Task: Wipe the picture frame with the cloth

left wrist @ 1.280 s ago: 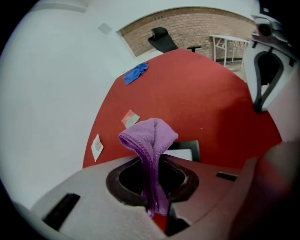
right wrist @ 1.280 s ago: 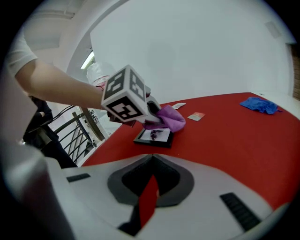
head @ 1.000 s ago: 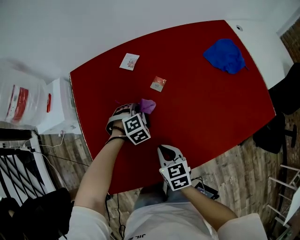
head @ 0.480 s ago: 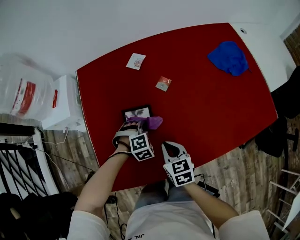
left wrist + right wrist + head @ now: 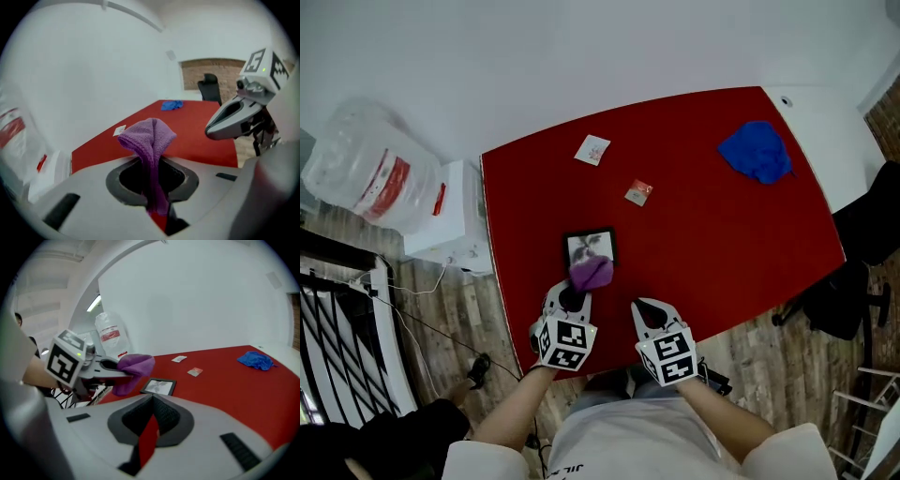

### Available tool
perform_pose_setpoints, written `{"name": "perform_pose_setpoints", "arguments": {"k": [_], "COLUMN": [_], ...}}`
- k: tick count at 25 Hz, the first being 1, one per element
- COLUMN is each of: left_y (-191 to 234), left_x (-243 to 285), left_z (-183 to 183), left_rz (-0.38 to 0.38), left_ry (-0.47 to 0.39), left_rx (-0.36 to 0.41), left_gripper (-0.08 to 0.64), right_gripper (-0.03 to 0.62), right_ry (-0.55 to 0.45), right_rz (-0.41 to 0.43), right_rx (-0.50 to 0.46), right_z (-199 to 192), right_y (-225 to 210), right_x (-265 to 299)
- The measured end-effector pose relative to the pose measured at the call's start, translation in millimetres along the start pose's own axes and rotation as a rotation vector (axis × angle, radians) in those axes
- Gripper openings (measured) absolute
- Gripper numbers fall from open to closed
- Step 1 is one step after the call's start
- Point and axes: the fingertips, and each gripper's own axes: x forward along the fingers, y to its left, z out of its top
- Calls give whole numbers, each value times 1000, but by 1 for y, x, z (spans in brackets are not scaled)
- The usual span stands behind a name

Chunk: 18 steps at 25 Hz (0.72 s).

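Note:
A small black picture frame lies flat on the red table, also seen in the right gripper view. My left gripper is shut on a purple cloth, which bunches up beyond the jaws and hangs over the frame's near edge. In the right gripper view the left gripper holds the cloth a little above the table. My right gripper hovers at the table's near edge, right of the left one, jaws together with nothing held.
A blue cloth lies at the far right of the table. Two small cards lie beyond the frame. A clear plastic bottle and a white box stand left of the table. A dark chair is at the right.
The left gripper has drawn back toward the near edge with the cloth, uncovering the picture frame it was over. The right gripper has stayed near the table's edge.

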Motion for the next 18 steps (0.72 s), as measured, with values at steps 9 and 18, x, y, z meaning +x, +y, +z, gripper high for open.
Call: {"name": "perform_pose_setpoints", "arguments": {"k": [9, 18], "left_y": [0, 18], "left_x": [-138, -147], "left_z": [-13, -10], "left_rz": [249, 304], "left_ry": [-189, -253], "left_rx": [-437, -542], "left_gripper": [57, 57], "right_gripper": [3, 3], "right_ry": [-58, -92], "right_rz": [-3, 4], "right_rx": [-35, -40], "right_z": [37, 55], "right_y": [28, 52], "right_x": [-54, -48]}}
